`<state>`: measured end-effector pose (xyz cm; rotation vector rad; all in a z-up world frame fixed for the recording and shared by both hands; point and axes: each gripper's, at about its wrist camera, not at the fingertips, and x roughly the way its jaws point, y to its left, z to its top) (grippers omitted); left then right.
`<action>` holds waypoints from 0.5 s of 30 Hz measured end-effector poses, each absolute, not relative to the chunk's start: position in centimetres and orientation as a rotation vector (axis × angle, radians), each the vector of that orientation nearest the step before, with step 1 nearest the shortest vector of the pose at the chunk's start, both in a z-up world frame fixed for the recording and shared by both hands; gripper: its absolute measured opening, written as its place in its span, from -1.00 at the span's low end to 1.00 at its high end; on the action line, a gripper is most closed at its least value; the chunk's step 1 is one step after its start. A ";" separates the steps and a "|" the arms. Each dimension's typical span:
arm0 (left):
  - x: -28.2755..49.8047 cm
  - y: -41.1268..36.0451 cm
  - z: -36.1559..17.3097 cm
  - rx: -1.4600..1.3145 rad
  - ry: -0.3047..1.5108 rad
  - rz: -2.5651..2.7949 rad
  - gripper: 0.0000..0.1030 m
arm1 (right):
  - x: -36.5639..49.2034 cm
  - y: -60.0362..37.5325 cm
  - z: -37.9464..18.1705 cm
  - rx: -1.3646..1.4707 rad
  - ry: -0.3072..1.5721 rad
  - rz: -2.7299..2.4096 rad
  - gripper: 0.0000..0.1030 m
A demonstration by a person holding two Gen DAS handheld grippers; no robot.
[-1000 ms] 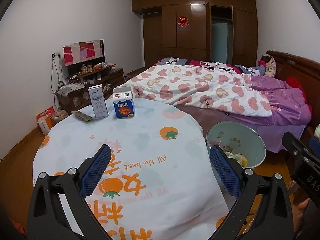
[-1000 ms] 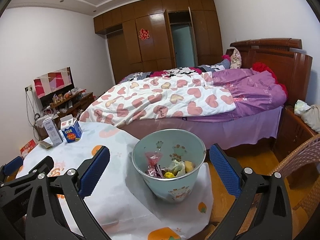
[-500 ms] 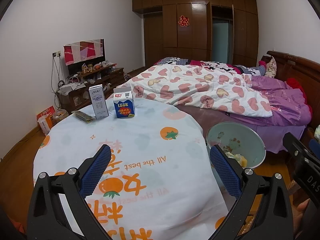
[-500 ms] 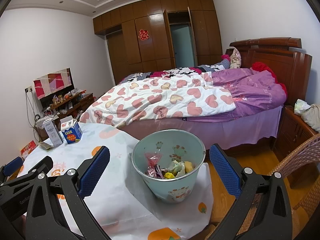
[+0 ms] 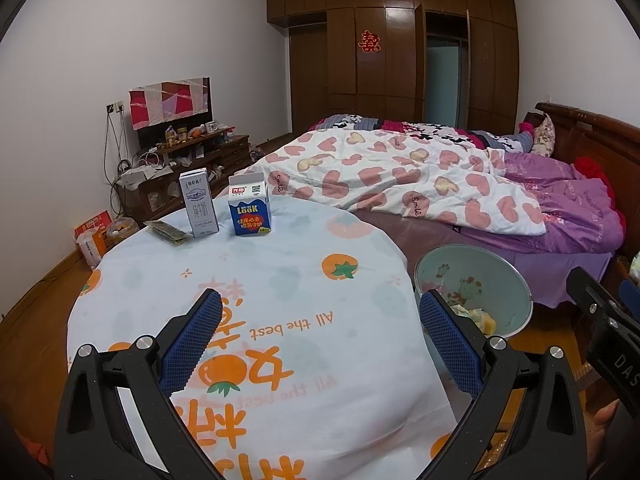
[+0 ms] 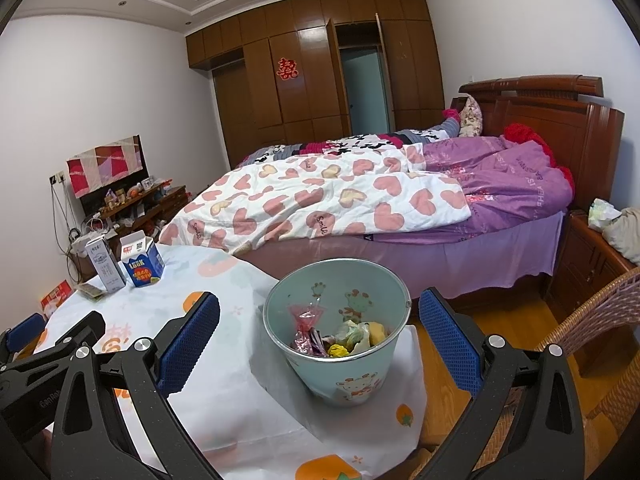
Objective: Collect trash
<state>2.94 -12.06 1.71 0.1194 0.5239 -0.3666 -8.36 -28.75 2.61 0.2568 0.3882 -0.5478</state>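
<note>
A blue LOOK carton (image 5: pixel 250 210) (image 6: pixel 142 265), a grey-white carton (image 5: pixel 199 208) (image 6: pixel 105 265) and a flat green wrapper (image 5: pixel 167 233) (image 6: pixel 91 290) stand at the far side of the round table (image 5: pixel 280 300). A pale green bin (image 6: pixel 340 328) (image 5: pixel 476 288) with wrappers inside sits by the table's right edge. My left gripper (image 5: pixel 320 344) is open over the near tablecloth, holding nothing. My right gripper (image 6: pixel 320 344) is open with the bin seen between its fingers, a little behind them.
A bed (image 6: pixel 380 200) with heart-print and purple quilts runs behind the table. A wicker chair (image 6: pixel 600 344) and a nightstand (image 6: pixel 592 264) are at the right. A cluttered low cabinet (image 5: pixel 180 168) stands by the left wall, with boxes (image 5: pixel 94 236) on the floor.
Both views have shifted only slightly. The cartons, wrapper and bin have not moved, and both grippers stay open.
</note>
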 end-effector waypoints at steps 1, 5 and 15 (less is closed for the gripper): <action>3.0 -12.1 1.7 0.120 0.524 -0.366 0.89 | -8.4 -28.7 2.6 0.256 0.388 -0.548 0.90; 3.0 -12.1 1.7 0.119 0.524 -0.366 0.88 | -8.4 -28.7 2.6 0.256 0.387 -0.550 0.90; 2.9 -12.0 1.7 0.113 0.516 -0.355 0.75 | -8.4 -28.8 2.6 0.257 0.390 -0.549 0.90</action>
